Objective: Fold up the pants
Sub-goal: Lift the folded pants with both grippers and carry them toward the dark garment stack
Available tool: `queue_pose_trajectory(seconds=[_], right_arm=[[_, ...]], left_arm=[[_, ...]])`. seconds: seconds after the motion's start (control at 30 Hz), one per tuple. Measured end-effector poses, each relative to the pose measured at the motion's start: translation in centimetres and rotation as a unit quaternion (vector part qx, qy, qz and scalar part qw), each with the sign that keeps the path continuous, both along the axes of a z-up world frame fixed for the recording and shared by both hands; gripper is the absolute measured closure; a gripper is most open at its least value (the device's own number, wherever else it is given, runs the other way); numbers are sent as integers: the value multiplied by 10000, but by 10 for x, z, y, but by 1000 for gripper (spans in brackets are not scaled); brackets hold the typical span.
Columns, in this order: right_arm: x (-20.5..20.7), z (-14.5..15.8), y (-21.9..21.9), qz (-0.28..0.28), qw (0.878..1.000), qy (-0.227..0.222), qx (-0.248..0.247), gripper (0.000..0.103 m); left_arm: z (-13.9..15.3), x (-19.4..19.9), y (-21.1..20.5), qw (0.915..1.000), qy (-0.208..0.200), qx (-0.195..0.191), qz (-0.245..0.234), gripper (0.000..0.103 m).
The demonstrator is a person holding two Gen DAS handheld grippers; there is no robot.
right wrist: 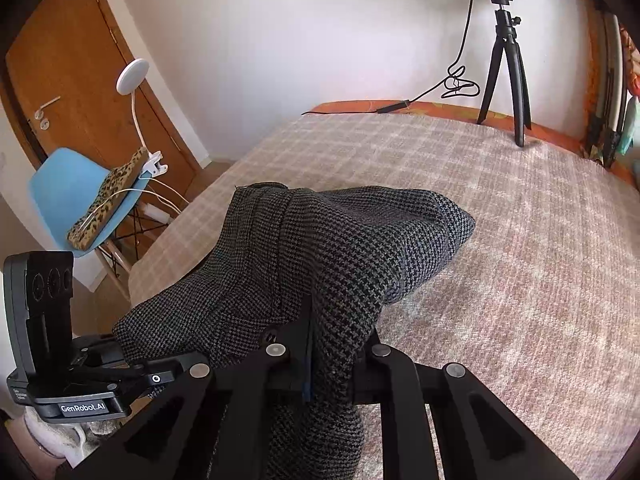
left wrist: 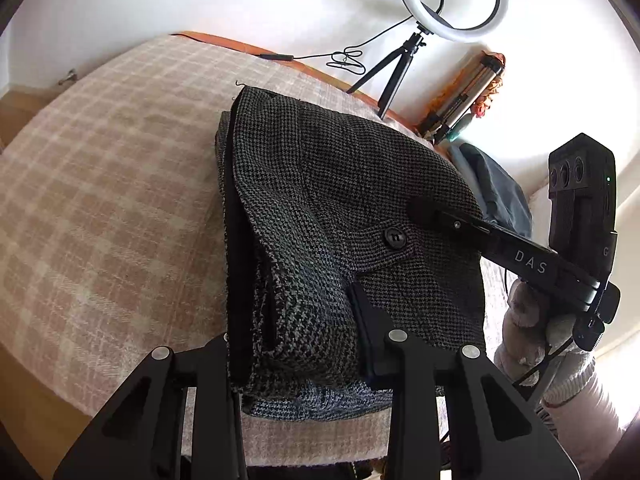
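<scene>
Lying in a folded heap on the checked blanket (right wrist: 500,208), the gray pants (left wrist: 340,184) sat right in front of both tools. The left gripper (left wrist: 296,340) had its two fingers squeezed on the near edge of the pants, with a thick bunch of cloth between them. The right gripper (right wrist: 316,344) was clamped tight on a fold of the same pants, and that cloth was pulled up off the blanket into a hump. From the left tool, the right tool showed off to the right, its black fingers (left wrist: 440,216) lying over the cloth near a dark button (left wrist: 394,237), with a gloved hand (left wrist: 532,332) holding it. Far ahead of both tools stood a ring light (left wrist: 452,0) on a small tripod (right wrist: 506,64). Off to the left of the right tool was a blue chair (right wrist: 76,188) by a wooden door (right wrist: 68,80).
</scene>
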State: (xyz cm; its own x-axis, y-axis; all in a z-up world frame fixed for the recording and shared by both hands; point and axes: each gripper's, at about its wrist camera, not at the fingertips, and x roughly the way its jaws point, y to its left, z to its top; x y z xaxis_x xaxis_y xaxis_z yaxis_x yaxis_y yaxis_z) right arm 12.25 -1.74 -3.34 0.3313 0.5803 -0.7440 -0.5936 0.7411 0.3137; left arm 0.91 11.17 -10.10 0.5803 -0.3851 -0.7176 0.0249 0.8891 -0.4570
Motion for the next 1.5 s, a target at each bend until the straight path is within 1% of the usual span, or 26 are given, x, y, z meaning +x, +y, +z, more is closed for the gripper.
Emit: queue_pose_trajectory(seconds=[0.2, 0.3, 0.4, 0.6, 0.73, 0.8, 0.97, 1.07, 1.23, 1.37, 1.5], right_arm=[[-6, 19, -16, -76, 9997, -233, -97, 94], [-12, 31, -39, -156, 9991, -371, -148, 94], [-16, 44, -61, -258, 9982, -519, -166, 94], [-12, 71, -117, -667, 9949, -749, -90, 94], [-8, 90, -159, -901, 9916, -918, -125, 94], [-5, 98, -179, -1015, 9898, -987, -152, 94], [4, 116, -227, -1328, 9839, -1172, -257, 94], [14, 126, -257, -1515, 9796, -1284, -317, 94], [39, 146, -305, -1763, 9705, -1560, -521, 94], [70, 161, -340, -1909, 9634, -1727, -749, 94], [104, 171, -368, -2002, 9578, -1859, -894, 94]], left_arm=[[15, -2, -19, 9996, -215, 29, -175, 72], [22, 0, -36, 9991, -295, 34, -315, 72], [34, 3, -58, 9975, -462, 144, -511, 72], [76, 16, -102, 9912, -919, 238, -924, 73], [99, 30, -134, 9861, -1093, 238, -1231, 73], [108, 38, -150, 9835, -1156, 232, -1370, 73], [117, 56, -195, 9771, -1307, 159, -1670, 73], [124, 69, -225, 9725, -1419, 126, -1843, 73], [137, 100, -275, 9660, -1559, -43, -2065, 73], [146, 131, -316, 9601, -1703, -3, -2217, 73], [150, 161, -352, 9569, -1829, -1, -2257, 73]])
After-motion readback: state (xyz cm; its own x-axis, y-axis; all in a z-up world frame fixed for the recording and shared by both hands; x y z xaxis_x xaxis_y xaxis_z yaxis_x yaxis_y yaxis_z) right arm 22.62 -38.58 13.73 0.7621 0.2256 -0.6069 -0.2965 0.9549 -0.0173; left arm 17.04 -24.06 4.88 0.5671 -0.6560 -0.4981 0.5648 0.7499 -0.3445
